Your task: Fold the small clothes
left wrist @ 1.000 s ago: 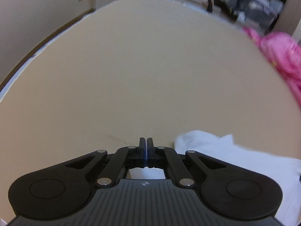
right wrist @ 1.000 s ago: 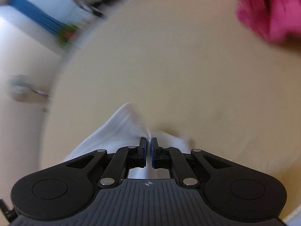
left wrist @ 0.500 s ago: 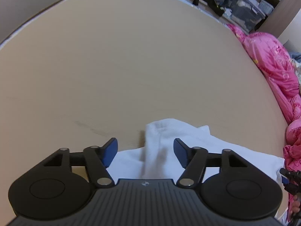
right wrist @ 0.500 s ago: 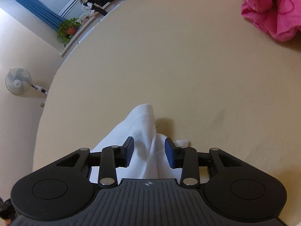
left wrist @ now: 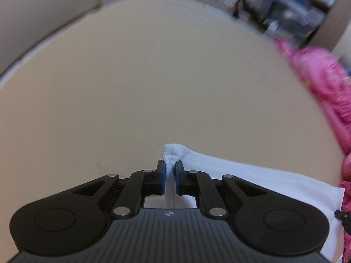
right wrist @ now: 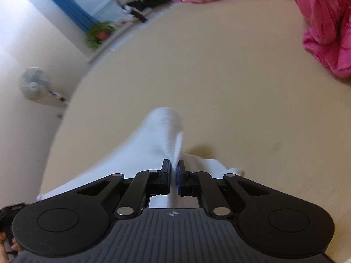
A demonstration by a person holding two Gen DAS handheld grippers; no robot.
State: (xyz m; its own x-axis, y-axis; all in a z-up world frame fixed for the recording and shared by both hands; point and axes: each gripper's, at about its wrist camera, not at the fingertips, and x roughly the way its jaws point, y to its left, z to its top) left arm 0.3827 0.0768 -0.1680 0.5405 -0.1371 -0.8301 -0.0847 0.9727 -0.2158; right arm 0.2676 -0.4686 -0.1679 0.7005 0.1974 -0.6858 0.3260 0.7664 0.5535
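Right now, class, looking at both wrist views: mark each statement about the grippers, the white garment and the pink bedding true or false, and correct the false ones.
1. The left hand-held gripper pinches a fold of the white garment. True.
2. The right hand-held gripper hangs open above bare surface. False: it is shut on the white garment too.
3. The pink bedding lies away from both grippers. True.
4. The white garment lies on a dark green surface. False: the surface is beige.
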